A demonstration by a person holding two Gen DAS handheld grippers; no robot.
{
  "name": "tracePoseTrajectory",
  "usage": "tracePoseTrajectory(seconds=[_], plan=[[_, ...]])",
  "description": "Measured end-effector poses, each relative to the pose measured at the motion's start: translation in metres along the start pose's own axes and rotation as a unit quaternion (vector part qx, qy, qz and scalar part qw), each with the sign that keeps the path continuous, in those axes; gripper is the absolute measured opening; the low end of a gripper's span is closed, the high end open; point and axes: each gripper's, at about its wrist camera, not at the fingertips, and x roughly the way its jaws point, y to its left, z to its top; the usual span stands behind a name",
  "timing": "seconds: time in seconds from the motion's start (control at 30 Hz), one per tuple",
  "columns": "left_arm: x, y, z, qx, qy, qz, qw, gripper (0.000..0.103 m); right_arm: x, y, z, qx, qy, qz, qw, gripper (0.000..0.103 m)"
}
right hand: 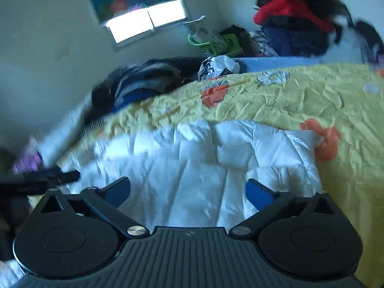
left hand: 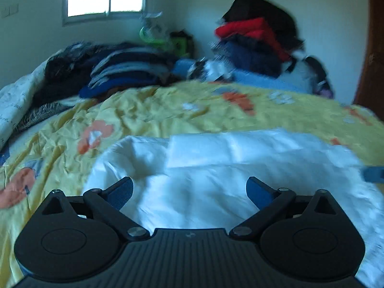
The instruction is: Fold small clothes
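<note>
Two heaps of dark folded clothes (left hand: 124,72) flank a white garment (left hand: 216,168) on the yellow floral bedspread (left hand: 156,110), both the left gripper (left hand: 189,192) and right gripper (right hand: 188,190) spread wide, empty.

— We see a white cloth garment (left hand: 216,168), soft and creased, on a yellow bedspread (left hand: 148,110) of crinkled, matt fabric.

— We agree; the gripper bodies look like matt black ribbed plastic, with shiny metal screws (right hand: 136,230).

We cannot make out single items in the blurred stacked clothes (left hand: 254,45) by the wall. The white garment (right hand: 204,168) runs under our right claw's body, its near edge hidden.
</note>
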Motion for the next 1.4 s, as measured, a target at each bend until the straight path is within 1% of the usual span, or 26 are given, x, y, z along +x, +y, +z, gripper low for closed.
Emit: tracePoseTrajectory(seconds=[0.07, 0.13, 0.17, 0.2, 0.23, 0.3, 0.4, 0.5, 0.57, 0.6, 0.63, 0.7, 0.73, 0.77, 0.83, 0.9, 1.0, 1.07, 1.2, 1.23, 1.27, 1.4], plan=[[0.031, 0.011, 0.006, -0.005, 0.038, 0.019, 0.9991, 0.101, 0.016, -0.004, 0.003, -0.003, 0.028, -0.019, 0.999, 0.102], [0.059, 0.027, 0.002, -0.022, 0.071, 0.040, 0.9965, 0.103, 0.034, -0.009, -0.003, -0.013, 0.057, -0.046, 0.997, 0.102], [0.069, 0.036, -0.003, -0.032, 0.083, 0.037, 0.9954, 0.103, 0.042, -0.013, -0.009, -0.019, 0.072, -0.053, 0.996, 0.100], [0.075, 0.042, -0.007, -0.043, 0.087, 0.029, 0.9948, 0.103, 0.045, -0.014, -0.017, -0.036, 0.074, -0.050, 0.995, 0.100], [0.078, 0.048, -0.011, -0.053, 0.086, 0.021, 0.9946, 0.103, 0.044, -0.013, -0.023, -0.058, 0.064, -0.047, 0.995, 0.100], [0.079, 0.051, -0.018, -0.052, 0.076, 0.019, 0.9956, 0.103, 0.044, -0.007, -0.034, -0.085, 0.060, -0.050, 0.993, 0.100], [0.080, 0.044, -0.027, -0.032, 0.048, 0.042, 0.9975, 0.103, 0.047, -0.007, -0.037, -0.088, 0.056, -0.047, 0.993, 0.100], [0.074, 0.036, -0.029, -0.026, 0.025, 0.067, 0.9971, 0.103, 0.047, -0.006, -0.038, -0.096, 0.047, -0.047, 0.993, 0.100], [0.055, 0.030, -0.030, -0.010, 0.001, 0.094, 0.9955, 0.102, 0.039, -0.005, -0.034, -0.090, 0.050, -0.048, 0.994, 0.100], [0.038, 0.026, -0.031, -0.004, -0.016, 0.100, 0.9948, 0.102, 0.028, -0.005, -0.031, -0.075, 0.049, -0.051, 0.995, 0.098], [0.018, 0.025, -0.034, -0.003, -0.032, 0.093, 0.9951, 0.102, 0.015, -0.006, -0.026, -0.057, 0.043, -0.048, 0.996, 0.096], [-0.027, 0.028, -0.045, -0.016, -0.059, 0.059, 0.9964, 0.102, -0.021, -0.012, -0.026, -0.021, 0.027, -0.018, 0.999, 0.100], [-0.048, 0.030, -0.052, -0.025, -0.065, 0.041, 0.9967, 0.102, -0.039, -0.016, -0.029, -0.004, 0.024, -0.002, 1.000, 0.102], [-0.068, 0.033, -0.061, -0.035, -0.066, 0.024, 0.9969, 0.102, -0.058, -0.021, -0.034, 0.016, 0.028, 0.014, 0.999, 0.103], [-0.102, 0.043, -0.083, -0.057, -0.055, 0.004, 0.9969, 0.102, -0.086, -0.030, -0.047, 0.054, 0.046, 0.028, 0.997, 0.103], [-0.126, 0.055, -0.107, -0.094, -0.032, 0.000, 0.9951, 0.102, -0.109, -0.040, -0.067, 0.093, 0.073, 0.020, 0.993, 0.103], [-0.150, 0.076, -0.145, -0.164, 0.011, 0.003, 0.9865, 0.102, -0.135, -0.044, -0.098, 0.125, 0.103, 0.002, 0.987, 0.103], [-0.160, 0.085, -0.165, -0.191, 0.036, 0.006, 0.9809, 0.102, -0.151, -0.038, -0.116, 0.121, 0.115, -0.011, 0.986, 0.102], [-0.172, 0.092, -0.194, -0.207, 0.088, -0.012, 0.9742, 0.102, -0.173, -0.026, -0.141, 0.098, 0.145, -0.026, 0.984, 0.102], [-0.176, 0.091, -0.199, -0.205, 0.091, -0.018, 0.9744, 0.102, -0.177, -0.024, -0.144, 0.094, 0.152, -0.030, 0.983, 0.101], [-0.182, 0.087, -0.202, -0.196, 0.089, -0.022, 0.9763, 0.102, -0.181, -0.022, -0.148, 0.089, 0.157, -0.034, 0.983, 0.101], [-0.194, 0.072, -0.212, -0.167, 0.108, -0.054, 0.9785, 0.102, -0.194, -0.020, -0.164, 0.091, 0.179, -0.042, 0.979, 0.102]])
